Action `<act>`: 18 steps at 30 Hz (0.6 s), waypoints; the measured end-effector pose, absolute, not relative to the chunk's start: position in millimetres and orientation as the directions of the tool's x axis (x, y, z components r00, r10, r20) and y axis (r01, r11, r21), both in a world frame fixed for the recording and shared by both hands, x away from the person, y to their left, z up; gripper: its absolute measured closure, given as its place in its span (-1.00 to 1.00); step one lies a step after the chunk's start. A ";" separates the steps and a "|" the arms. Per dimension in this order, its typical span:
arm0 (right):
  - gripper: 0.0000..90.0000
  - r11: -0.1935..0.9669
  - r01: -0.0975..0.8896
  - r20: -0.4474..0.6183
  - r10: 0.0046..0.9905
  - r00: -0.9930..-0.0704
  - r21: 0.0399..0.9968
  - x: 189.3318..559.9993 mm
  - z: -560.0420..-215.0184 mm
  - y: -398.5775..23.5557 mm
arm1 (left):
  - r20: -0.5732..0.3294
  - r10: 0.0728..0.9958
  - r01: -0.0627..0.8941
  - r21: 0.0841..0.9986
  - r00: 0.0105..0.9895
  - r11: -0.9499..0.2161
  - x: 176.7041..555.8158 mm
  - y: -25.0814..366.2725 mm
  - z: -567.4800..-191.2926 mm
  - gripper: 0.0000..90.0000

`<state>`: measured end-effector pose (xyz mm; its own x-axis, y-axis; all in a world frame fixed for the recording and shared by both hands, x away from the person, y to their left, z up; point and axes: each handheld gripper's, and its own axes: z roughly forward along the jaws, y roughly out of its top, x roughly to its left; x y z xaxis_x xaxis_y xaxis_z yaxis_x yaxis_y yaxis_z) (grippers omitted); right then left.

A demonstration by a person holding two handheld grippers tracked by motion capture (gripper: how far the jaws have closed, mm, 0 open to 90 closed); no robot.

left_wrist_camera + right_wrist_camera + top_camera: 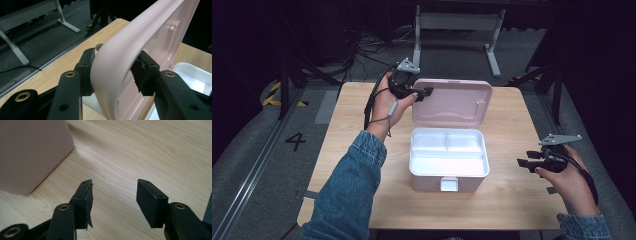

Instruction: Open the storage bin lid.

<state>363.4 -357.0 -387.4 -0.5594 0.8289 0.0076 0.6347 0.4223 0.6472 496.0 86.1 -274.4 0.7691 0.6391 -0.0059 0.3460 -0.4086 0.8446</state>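
**Lid upright, left gripper straddling its edge**

While the pink box [447,172] sits near the middle of the wooden table [352,150], its lid [454,102] stands raised behind it, hinged at the back, and I see my left gripper [424,92] at the lid's upper left corner. In the left gripper view the jaws straddle the lid's rim; one pad [141,72] sits against the inner face and the other lies along the outer curve, though I cannot tell whether they press on it. My right gripper [527,159] hovers low over bare tabletop to the right of the box, well apart from it, jaws spread with nothing between them.

Inside the box I make out a white tray [447,150] with compartments, and a white latch [448,184] hangs on the front wall. Beyond the table's far edge stands a grey metal frame [457,30] with cables [367,47] trailing on the floor beside it. A floor marking "4" [295,141] lies to the left.
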 end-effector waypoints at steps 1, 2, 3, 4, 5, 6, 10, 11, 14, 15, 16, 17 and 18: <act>0.06 0.421 0.639 0.010 0.830 -0.557 0.643 363.6 -387.9 -357.9 | -0.012 0.642 0.353 0.843 0.766 -0.406 499.5 85.6 -275.4 0.24; 0.06 0.425 0.640 0.008 0.829 -0.559 0.640 363.9 -388.4 -358.9 | -0.014 0.642 0.357 0.841 0.766 -0.407 501.3 85.6 -275.6 0.24; 0.06 0.425 0.640 0.008 0.829 -0.559 0.640 363.9 -388.4 -358.9 | -0.014 0.642 0.357 0.841 0.766 -0.407 501.3 85.6 -275.6 0.24; 0.06 0.419 0.650 0.015 0.834 -0.552 0.634 363.5 -388.6 -359.1 | -0.017 0.645 0.360 0.841 0.764 -0.404 503.0 85.3 -276.1 0.24; 0.06 0.421 0.650 0.012 0.834 -0.552 0.633 364.0 -389.3 -359.9 | -0.016 0.644 0.361 0.839 0.765 -0.408 504.7 85.3 -276.4 0.23; 0.06 0.416 0.657 0.012 0.839 -0.544 0.629 364.2 -389.9 -360.6 | -0.022 0.648 0.368 0.838 0.762 -0.404 505.6 84.7 -277.1 0.23; 0.07 0.406 0.690 -0.003 0.863 -0.505 0.599 365.4 -392.9 -364.9 | -0.015 0.654 0.372 0.832 0.756 -0.411 510.8 82.8 -279.3 0.19; 0.07 0.404 0.696 -0.003 0.866 -0.500 0.594 365.6 -393.9 -365.8 | -0.014 0.657 0.376 0.829 0.754 -0.414 511.9 82.5 -279.7 0.18; 0.07 0.400 0.710 0.001 0.871 -0.491 0.580 365.7 -395.2 -367.2 | -0.019 0.660 0.387 0.823 0.751 -0.416 515.5 81.6 -281.1 0.15; 0.07 0.403 0.712 0.000 0.871 -0.492 0.575 366.0 -396.1 -368.1 | -0.021 0.659 0.392 0.818 0.751 -0.421 517.2 81.6 -281.4 0.15; 0.07 0.401 0.714 0.002 0.871 -0.491 0.574 366.0 -396.4 -368.3 | -0.020 0.657 0.390 0.818 0.754 -0.423 519.5 81.6 -282.2 0.14; 0.07 0.401 0.716 0.005 0.871 -0.491 0.571 365.9 -396.6 -368.3 | -0.028 0.662 0.398 0.818 0.749 -0.416 521.1 81.1 -283.3 0.14; 0.06 0.403 0.716 0.005 0.870 -0.493 0.570 365.9 -396.8 -368.1 | -0.037 0.664 0.406 0.815 0.747 -0.412 522.8 80.8 -284.2 0.12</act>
<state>365.9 -368.1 -396.8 -0.4931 0.8700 0.0049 0.7160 0.4026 0.5703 522.8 80.8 -284.2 0.7471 0.6636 -0.0369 0.4064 -0.4123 0.8154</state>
